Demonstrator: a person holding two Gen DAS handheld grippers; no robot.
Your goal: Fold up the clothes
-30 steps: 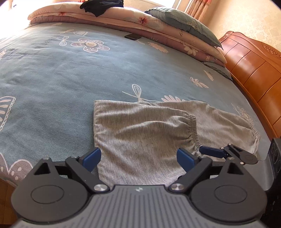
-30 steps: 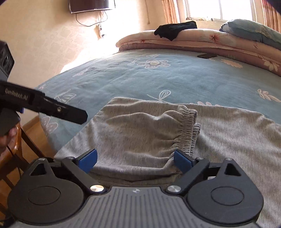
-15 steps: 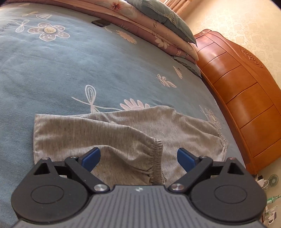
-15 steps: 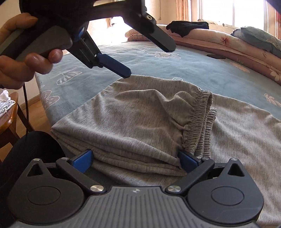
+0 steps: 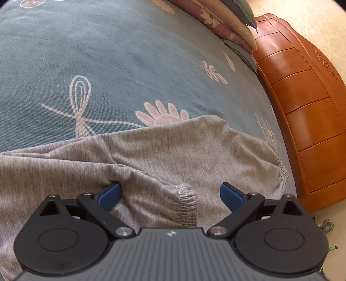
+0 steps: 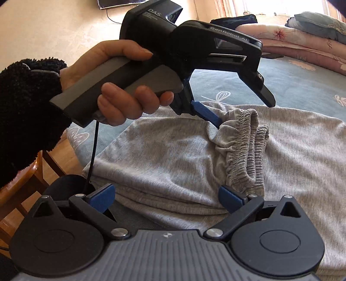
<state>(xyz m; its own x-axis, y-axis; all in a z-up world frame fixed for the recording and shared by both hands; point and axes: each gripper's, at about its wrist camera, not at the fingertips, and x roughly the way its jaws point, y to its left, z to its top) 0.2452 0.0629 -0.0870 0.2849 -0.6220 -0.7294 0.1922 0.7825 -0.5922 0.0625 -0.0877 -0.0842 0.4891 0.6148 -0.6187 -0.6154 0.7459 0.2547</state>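
Observation:
Grey trousers lie folded on the blue flowered bedspread. Their gathered elastic band sits between the fingers of my left gripper, which is open and low on the cloth. In the right wrist view a hand holds that left tool, and one of its blue fingers touches the top of the elastic band. My right gripper is open at the near folded edge of the trousers, with layered cloth between its fingers.
A wooden headboard runs along the right of the bed. Stacked quilts and a pillow lie at the far end with a black garment on top. A wooden chair stands by the bed's near left corner.
The left gripper has swung right and come down onto the trousers at the elastic band. The right gripper has edged closer to the near fold. Both stayed open.

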